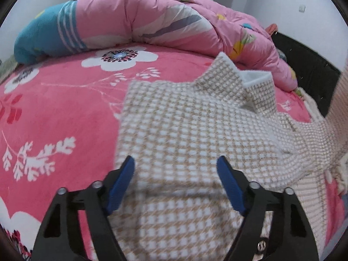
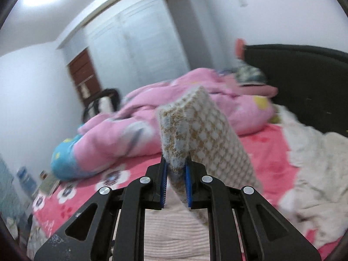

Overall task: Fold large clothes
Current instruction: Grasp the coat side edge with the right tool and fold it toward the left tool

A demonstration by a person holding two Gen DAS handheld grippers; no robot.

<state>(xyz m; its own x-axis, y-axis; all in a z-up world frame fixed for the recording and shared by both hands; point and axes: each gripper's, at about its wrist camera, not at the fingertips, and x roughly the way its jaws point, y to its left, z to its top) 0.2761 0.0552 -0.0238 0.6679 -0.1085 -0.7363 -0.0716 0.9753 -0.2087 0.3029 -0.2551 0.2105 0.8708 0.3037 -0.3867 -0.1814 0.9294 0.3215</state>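
Garment: houndstooth knit top (image 1: 182, 130), beige and white, spread on the pink floral bedsheet (image 1: 65, 108), collar toward 1 o'clock in the left wrist view.
Left gripper (image 1: 176, 187): jaws wide, nothing pinched; the cloth lies between and under the blue pads (image 1: 121, 184).
Right gripper (image 2: 176, 174): jaws narrow, clamped on a raised end of the same top (image 2: 195, 130), which stands up toward 12 o'clock.
Handling: judged soft, thick, limp and light; it should drape and not slip much.
Hold points: edges, hem corners or shoulder seams, pinching both layers.
Surroundings: pink quilt (image 1: 152, 21) heaped at 12 o'clock.
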